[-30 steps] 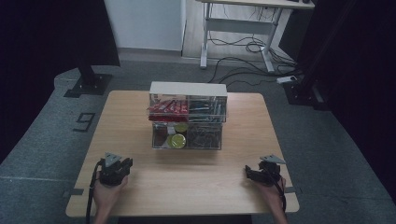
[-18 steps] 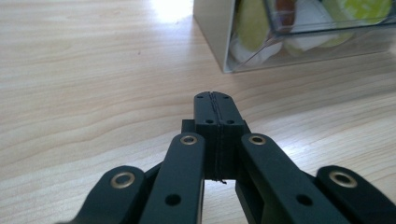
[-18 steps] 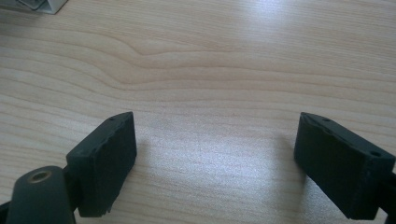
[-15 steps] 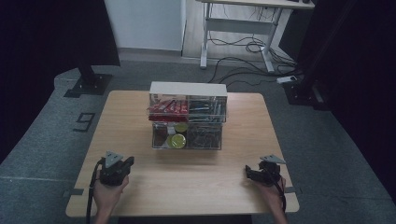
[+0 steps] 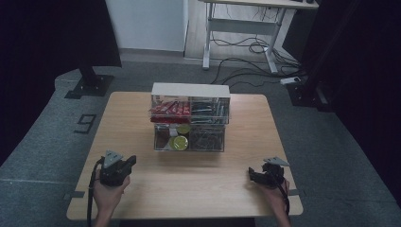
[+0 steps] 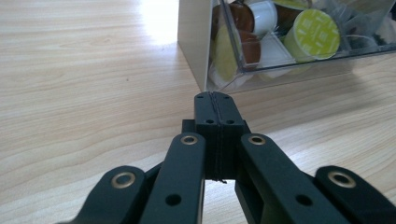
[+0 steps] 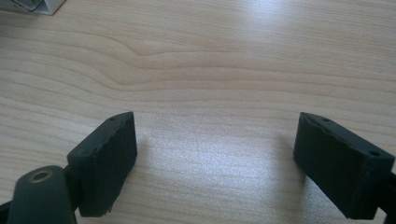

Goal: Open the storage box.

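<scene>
A clear two-tier organiser box (image 5: 190,124) stands mid-table, red packets (image 5: 169,109) in its upper tier and coffee capsules (image 5: 178,142) in the lower left compartment. My left gripper (image 5: 132,161) is held in a hand near the front left of the wooden table (image 5: 132,109), pointing toward the box. In the left gripper view, my left gripper (image 6: 217,100) is shut with nothing in it, its jaws pressed together just short of the box corner (image 6: 194,51), beside a yellow-green capsule (image 6: 315,32). My right gripper (image 5: 251,174) rests at the front right. In the right gripper view, my right gripper (image 7: 215,140) stands open over bare wood.
Dark items fill the right-hand compartments of the box (image 5: 208,138). Off the table, a black stand base (image 5: 90,85) sits on the floor at the left, near a floor mark (image 5: 85,124). A desk frame with loose cables (image 5: 246,47) stands behind.
My left gripper has lifted slightly off the table. The right hand has kept still.
</scene>
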`<state>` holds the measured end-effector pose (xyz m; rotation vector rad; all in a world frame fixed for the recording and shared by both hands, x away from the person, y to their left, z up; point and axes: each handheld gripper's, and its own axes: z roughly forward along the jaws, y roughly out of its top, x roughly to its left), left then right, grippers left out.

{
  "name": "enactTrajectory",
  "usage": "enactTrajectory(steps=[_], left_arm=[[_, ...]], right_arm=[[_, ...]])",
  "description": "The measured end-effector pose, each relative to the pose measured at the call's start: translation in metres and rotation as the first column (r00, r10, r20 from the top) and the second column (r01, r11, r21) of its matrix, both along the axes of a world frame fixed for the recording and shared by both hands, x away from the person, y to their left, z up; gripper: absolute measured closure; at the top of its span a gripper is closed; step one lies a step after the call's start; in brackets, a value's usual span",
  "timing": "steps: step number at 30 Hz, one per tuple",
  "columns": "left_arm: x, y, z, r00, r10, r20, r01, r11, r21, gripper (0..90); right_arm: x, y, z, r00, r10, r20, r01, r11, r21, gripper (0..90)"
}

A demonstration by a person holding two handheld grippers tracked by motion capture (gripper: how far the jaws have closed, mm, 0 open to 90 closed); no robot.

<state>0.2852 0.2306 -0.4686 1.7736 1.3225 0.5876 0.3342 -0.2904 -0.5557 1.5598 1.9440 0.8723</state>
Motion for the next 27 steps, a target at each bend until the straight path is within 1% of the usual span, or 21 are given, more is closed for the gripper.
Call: enactTrajectory(steps=[6, 10, 11, 12, 14, 20, 23, 27], left_arm=[[0.000, -0.001, 0.009, 0.9999, -0.009, 0.009, 0.009, 0.9999, -0.013, 90.0], [0.003, -0.001, 0.016, 0.9998, -0.012, 0.017, 0.012, 0.9993, -0.035, 90.0], [0.003, -0.001, 0.016, 0.9998, -0.012, 0.017, 0.012, 0.9993, -0.035, 90.0], [0.004, -0.002, 0.019, 0.9996, -0.018, 0.022, 0.019, 0.9989, -0.042, 90.0], [0.005, -0.004, 0.023, 0.9994, -0.023, 0.026, 0.024, 0.9987, -0.046, 90.0], [0.009, -0.008, 0.033, 0.9985, -0.046, 0.031, 0.048, 0.9962, -0.073, 90.0], [0.009, -0.012, 0.038, 0.9977, -0.059, 0.034, 0.061, 0.9956, -0.071, 90.0], [0.010, -0.015, 0.046, 0.9974, -0.062, 0.036, 0.064, 0.9959, -0.063, 90.0]], right_arm=[[0.000, 0.000, 0.000, 1.0000, -0.001, 0.000, 0.001, 1.000, 0.000, 13.7], [0.000, 0.000, 0.000, 1.0000, -0.001, 0.000, 0.001, 1.000, 0.000, 13.7], [0.000, 0.000, 0.000, 1.0000, -0.001, 0.000, 0.001, 1.000, 0.000, 13.7], [0.000, 0.000, 0.000, 1.0000, -0.001, 0.000, 0.001, 1.000, 0.000, 13.7], [0.000, 0.000, 0.000, 1.0000, -0.001, 0.000, 0.001, 1.000, 0.000, 13.7], [0.000, 0.000, 0.000, 1.0000, 0.001, 0.001, -0.001, 1.000, 0.000, 14.2], [0.000, 0.000, 0.000, 1.0000, 0.001, 0.001, -0.001, 1.000, 0.001, 14.3], [0.000, 0.000, 0.000, 1.0000, 0.001, 0.001, -0.001, 1.000, 0.001, 14.3]])
